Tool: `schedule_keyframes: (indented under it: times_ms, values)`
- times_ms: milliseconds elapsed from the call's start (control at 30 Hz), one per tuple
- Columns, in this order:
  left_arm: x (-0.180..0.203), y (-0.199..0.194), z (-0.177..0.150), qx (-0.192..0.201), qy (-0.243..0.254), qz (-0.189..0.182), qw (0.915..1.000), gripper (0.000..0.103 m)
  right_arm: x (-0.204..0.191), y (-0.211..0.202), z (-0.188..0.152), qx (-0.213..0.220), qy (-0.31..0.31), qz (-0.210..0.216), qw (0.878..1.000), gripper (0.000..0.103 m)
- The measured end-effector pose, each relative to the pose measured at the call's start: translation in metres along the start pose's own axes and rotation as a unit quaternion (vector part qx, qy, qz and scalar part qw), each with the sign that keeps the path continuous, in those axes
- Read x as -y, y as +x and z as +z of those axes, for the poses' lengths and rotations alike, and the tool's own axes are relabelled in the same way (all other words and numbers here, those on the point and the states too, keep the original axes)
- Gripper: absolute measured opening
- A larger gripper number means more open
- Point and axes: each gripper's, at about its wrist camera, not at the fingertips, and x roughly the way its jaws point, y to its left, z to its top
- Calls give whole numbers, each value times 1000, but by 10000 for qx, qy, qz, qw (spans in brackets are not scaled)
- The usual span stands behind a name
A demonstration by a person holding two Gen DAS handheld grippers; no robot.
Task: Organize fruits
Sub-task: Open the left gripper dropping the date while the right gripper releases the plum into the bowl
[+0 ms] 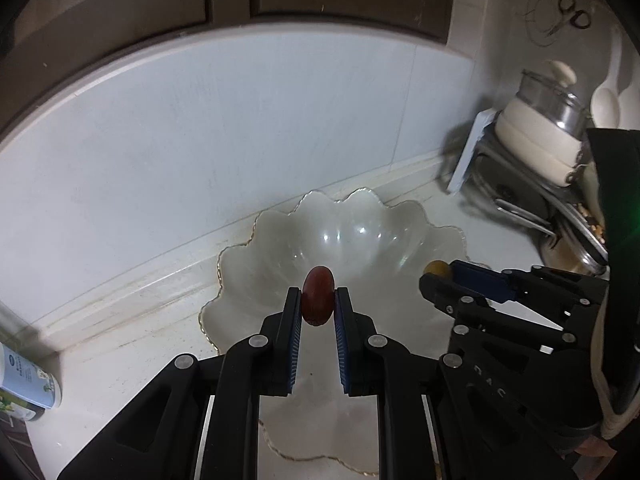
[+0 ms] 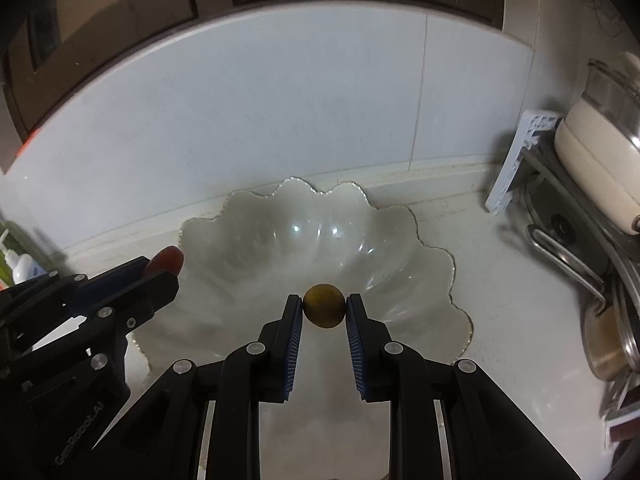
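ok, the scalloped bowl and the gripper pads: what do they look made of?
Scalloped bowl: looks like glazed ceramic or milky glass; glossy, with sharp light glints inside and a thin gilt-looking line along the wavy rim. Which of the two, I can't tell.

Pads: blue and finely ribbed, matte, probably rubber or soft plastic, set on black matte plastic fingers.
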Motion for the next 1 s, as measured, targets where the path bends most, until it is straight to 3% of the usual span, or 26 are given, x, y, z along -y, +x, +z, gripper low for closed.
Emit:
schedule_keyframes:
  times_ms: [233,400,500,533,600,667,1000]
  values:
    - [-1,26,2,-268,44,37,9996,17,5,21,2,-352,97,84,9993,24]
    - [-1,38,1,-428,26,-136,9990,18,7,32,2,-542,124,58,9984,24]
    - [0,38,1,-444,61,-135,9989,26,10,36,1,-619,149,-12,9980,25]
    - [0,38,1,-440,56,-125,9989,34,10,37,0,-641,143,-33,9978,25]
    - [-1,36,2,-417,38,-114,9991,37,11,37,0,-689,123,-118,9975,27]
    - [-2,34,1,-430,32,-64,9990,37,11,35,0,-671,83,-187,9975,32]
    - [-2,7,-9,-338,83,225,9991,38,2,-2,-7,-350,-94,-219,9991,33]
